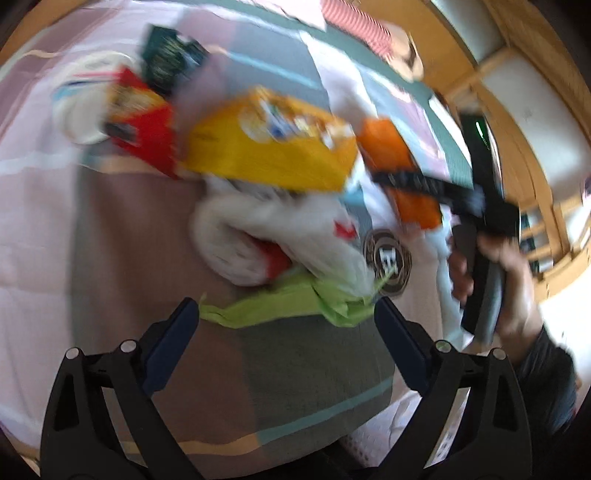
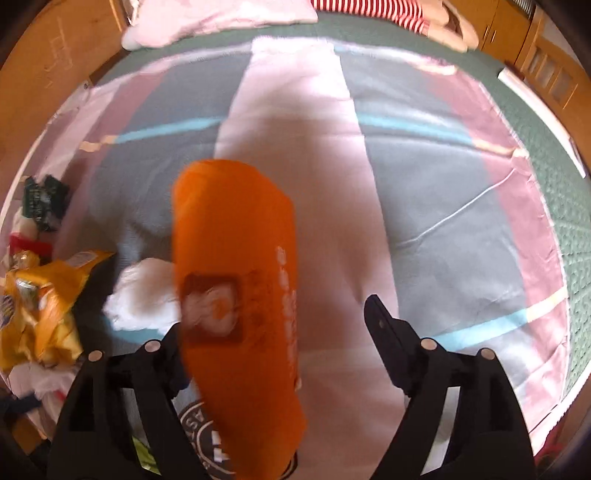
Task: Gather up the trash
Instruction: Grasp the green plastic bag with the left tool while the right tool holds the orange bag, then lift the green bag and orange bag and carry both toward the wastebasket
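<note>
In the left wrist view, my left gripper [image 1: 287, 308] stands open, with a crumpled green wrapper [image 1: 280, 302] lying across the gap at its tips. Just beyond is a white plastic bag [image 1: 258, 229] with its mouth open. A yellow snack bag [image 1: 269, 147], a red pack [image 1: 147, 125] and a dark green wrapper [image 1: 170, 59] lie further off. In the right wrist view, an orange packet [image 2: 236, 258] hangs between the jaws of my right gripper [image 2: 273, 317]. It rests against the left finger and is clear of the right one, so the gripper is open.
Everything lies on a bed with a striped pink, grey and teal cover [image 2: 424, 177]. A pink pillow [image 2: 221, 18] is at the head. A round logo print [image 1: 388, 258] shows on cloth beside the white bag. Wooden furniture [image 1: 524, 74] lines the far side.
</note>
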The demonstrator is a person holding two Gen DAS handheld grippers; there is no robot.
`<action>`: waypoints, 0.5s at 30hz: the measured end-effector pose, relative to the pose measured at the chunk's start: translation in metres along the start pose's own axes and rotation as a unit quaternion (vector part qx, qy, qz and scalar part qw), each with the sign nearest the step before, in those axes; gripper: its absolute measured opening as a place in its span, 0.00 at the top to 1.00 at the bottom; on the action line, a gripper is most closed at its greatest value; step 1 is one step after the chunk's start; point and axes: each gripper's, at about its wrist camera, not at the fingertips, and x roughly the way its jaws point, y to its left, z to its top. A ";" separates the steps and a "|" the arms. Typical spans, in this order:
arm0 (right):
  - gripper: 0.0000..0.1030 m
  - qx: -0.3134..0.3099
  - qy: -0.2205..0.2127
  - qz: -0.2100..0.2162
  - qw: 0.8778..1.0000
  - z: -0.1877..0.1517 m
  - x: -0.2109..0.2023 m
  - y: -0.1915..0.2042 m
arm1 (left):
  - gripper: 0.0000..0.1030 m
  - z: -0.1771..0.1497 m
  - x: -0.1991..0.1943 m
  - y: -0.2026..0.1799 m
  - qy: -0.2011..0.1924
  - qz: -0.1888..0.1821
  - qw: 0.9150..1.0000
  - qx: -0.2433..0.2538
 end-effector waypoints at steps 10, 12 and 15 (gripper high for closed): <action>0.70 -0.067 -0.031 -0.004 0.997 -0.019 -0.017 0.032 | 0.66 -0.001 0.017 -0.001 0.006 0.088 0.996 0.026; 0.70 -0.061 -0.037 0.010 0.997 -0.027 -0.027 0.031 | 0.79 0.000 0.011 0.006 0.002 0.088 0.996 0.013; 0.70 -0.047 -0.042 0.038 0.997 -0.037 -0.044 0.025 | 0.89 0.000 -0.001 0.014 -0.007 0.086 0.996 0.006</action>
